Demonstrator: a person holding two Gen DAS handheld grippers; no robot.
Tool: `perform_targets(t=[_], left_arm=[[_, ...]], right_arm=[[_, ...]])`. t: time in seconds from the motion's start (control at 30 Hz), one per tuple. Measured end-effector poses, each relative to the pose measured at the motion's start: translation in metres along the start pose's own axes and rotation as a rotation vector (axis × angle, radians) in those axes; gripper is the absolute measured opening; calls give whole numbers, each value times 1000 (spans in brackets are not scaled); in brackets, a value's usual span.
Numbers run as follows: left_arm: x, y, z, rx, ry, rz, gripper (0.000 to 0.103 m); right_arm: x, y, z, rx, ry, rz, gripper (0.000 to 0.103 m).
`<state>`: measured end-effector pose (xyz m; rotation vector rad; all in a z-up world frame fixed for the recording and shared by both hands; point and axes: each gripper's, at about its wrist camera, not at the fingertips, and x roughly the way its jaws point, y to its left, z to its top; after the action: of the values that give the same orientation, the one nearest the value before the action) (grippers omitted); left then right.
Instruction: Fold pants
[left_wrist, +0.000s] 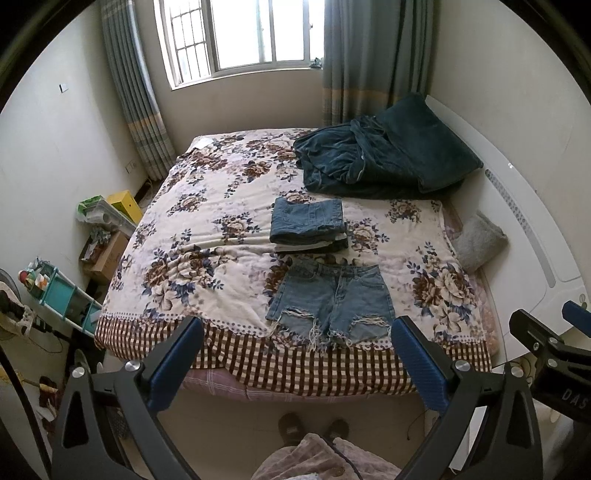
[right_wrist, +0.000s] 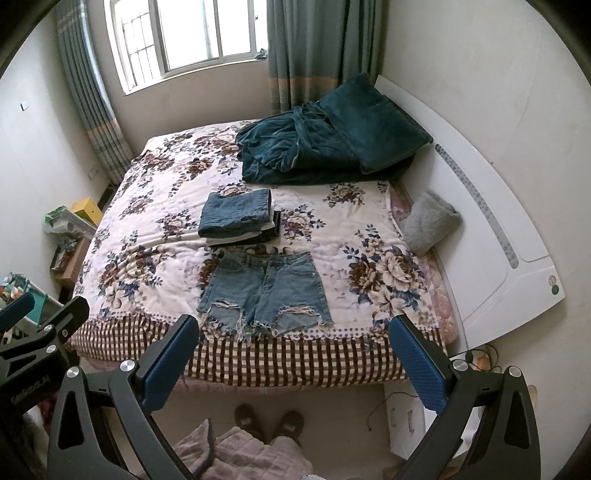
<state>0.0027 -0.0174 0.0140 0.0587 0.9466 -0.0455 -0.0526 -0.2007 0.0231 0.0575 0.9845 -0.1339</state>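
Note:
A pair of light blue ripped denim shorts lies flat near the front edge of the floral bed cover, waistband away from me; it also shows in the right wrist view. Behind it sits a stack of folded jeans, also in the right wrist view. My left gripper is open and empty, held in front of the bed above the floor. My right gripper is open and empty, at about the same height beside it.
A dark teal blanket pile lies at the head of the bed by the white headboard. A grey cushion sits at the bed's right edge. Boxes and a teal shelf stand at the left. Slippered feet stand on the floor below.

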Motion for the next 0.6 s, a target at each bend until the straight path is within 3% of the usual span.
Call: perform_targets(t=[0.6], left_arm=[[1,1,-1,-1,-2,-5,103]], right_arm=[[2,1,-1,-1,0,11,103]])
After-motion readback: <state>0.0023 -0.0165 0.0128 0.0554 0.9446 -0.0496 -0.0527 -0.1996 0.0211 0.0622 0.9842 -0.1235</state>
